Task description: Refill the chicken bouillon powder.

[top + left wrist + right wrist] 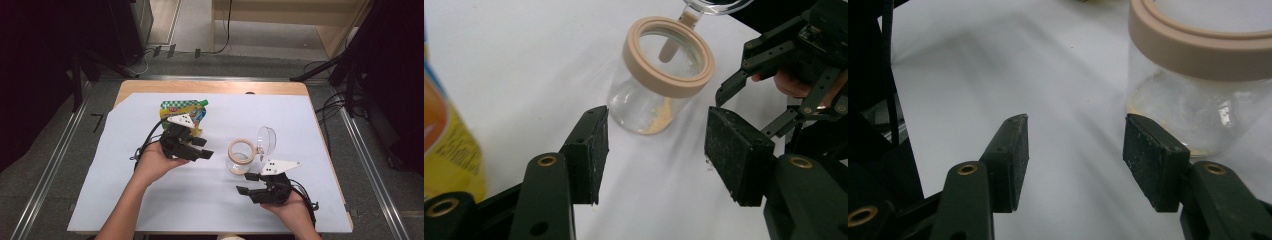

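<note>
A clear glass jar (240, 159) with a beige rim stands on the white sheet, its hinged glass lid (267, 139) swung open behind it. A little yellow powder lies at its bottom (659, 117). My left gripper (204, 148) is open and holds nothing, just left of the jar, pointing at the jar (659, 85) between its jaws' line (656, 150). My right gripper (247, 183) is open below the jar, with nothing between its pads; the jar (1198, 75) stands a little ahead and to the right of the gripper (1075, 150). A green and yellow pouch (182, 107) lies behind the left gripper.
A white sheet (150, 200) covers most of the wooden table (210, 87). The pouch (449, 150) is close at the left of the left gripper view. Dark stands and cables ring the table on the floor.
</note>
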{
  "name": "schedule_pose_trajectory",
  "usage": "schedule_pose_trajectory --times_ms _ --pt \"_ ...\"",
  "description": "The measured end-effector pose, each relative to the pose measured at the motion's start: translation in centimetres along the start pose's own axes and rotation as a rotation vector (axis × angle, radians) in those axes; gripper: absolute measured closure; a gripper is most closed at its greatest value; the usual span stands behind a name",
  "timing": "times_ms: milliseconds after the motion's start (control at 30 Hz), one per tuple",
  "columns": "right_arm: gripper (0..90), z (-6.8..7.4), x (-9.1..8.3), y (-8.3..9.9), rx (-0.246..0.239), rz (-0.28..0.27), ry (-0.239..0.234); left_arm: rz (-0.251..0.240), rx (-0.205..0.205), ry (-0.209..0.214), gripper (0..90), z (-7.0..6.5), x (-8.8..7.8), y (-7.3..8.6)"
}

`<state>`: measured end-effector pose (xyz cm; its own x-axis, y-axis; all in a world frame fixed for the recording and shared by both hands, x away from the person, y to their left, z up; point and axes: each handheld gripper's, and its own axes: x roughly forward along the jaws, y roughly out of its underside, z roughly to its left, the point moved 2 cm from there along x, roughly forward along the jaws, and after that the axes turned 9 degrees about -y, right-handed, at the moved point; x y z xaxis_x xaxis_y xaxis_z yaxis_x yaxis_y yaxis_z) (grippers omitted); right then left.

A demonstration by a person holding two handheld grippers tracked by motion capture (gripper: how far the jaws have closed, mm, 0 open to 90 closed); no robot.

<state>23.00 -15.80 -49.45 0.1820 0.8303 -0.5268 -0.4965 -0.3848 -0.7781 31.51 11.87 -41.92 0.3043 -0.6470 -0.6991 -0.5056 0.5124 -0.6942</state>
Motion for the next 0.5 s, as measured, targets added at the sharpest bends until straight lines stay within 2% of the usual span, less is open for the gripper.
schedule_pose_trajectory --times_ms 133,267,500 --pt "44.7 0.2 0.5 -0.1 -0.015 0.004 -0.014 -0.004 -0.011 -0.014 43.8 0.8 -0.6 0.5" --pt "44.7 0.4 1.0 -0.2 -0.029 0.021 -0.027 -0.022 -0.04 -0.03 44.0 1.4 -1.5 1.0" --pt "44.8 0.5 1.4 -0.4 -0.042 0.04 -0.034 -0.035 -0.074 -0.075 44.3 2.9 -3.6 2.1"
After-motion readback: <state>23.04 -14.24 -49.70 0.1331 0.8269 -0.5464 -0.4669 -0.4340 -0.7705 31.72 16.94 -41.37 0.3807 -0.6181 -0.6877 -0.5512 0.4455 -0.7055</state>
